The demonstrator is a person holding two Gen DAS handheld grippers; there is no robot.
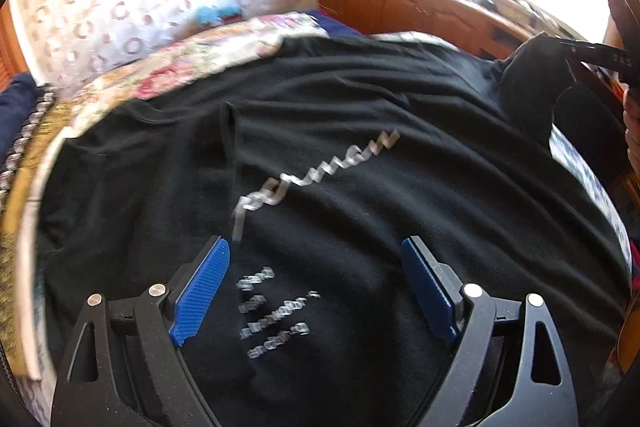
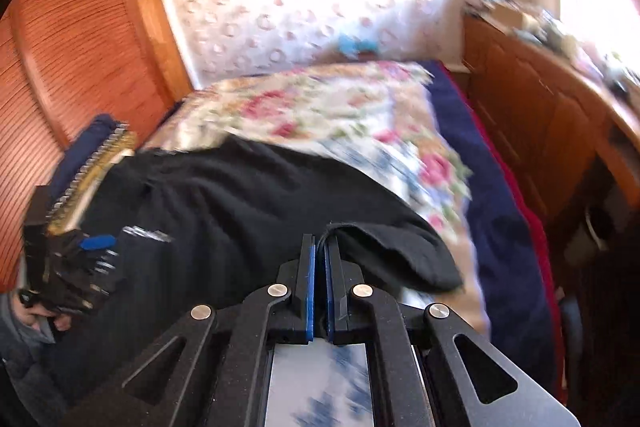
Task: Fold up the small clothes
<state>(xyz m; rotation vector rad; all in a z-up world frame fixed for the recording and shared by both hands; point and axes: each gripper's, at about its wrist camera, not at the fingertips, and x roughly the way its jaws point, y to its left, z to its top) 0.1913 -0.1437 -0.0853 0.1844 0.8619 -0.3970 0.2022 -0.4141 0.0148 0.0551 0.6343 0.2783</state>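
Right wrist view: right gripper (image 2: 320, 247) jaws clamped tight on edge of black shirt (image 2: 248, 195), fabric fold pinched between blue pads. Shirt lay spread on bed over floral bedspread (image 2: 340, 107), print side up. Left gripper (image 1: 316, 259) hovered above shirt's white lettering (image 1: 320, 167), jaws wide, nothing between. Frames blurred; lettering probably unreadable.

A black garment (image 1: 360, 155) with silver lettering lies spread and wrinkled across a bed with a floral cover (image 1: 208, 55). The left claw (image 1: 316, 267) hangs just above it, its two blue pads (image 1: 200, 291) standing wide apart with nothing between them. At the far right edge the right claw (image 1: 576, 49) pinches a lifted corner of the black cloth, and a wooden cabinet (image 1: 400, 3) stands behind the bed.
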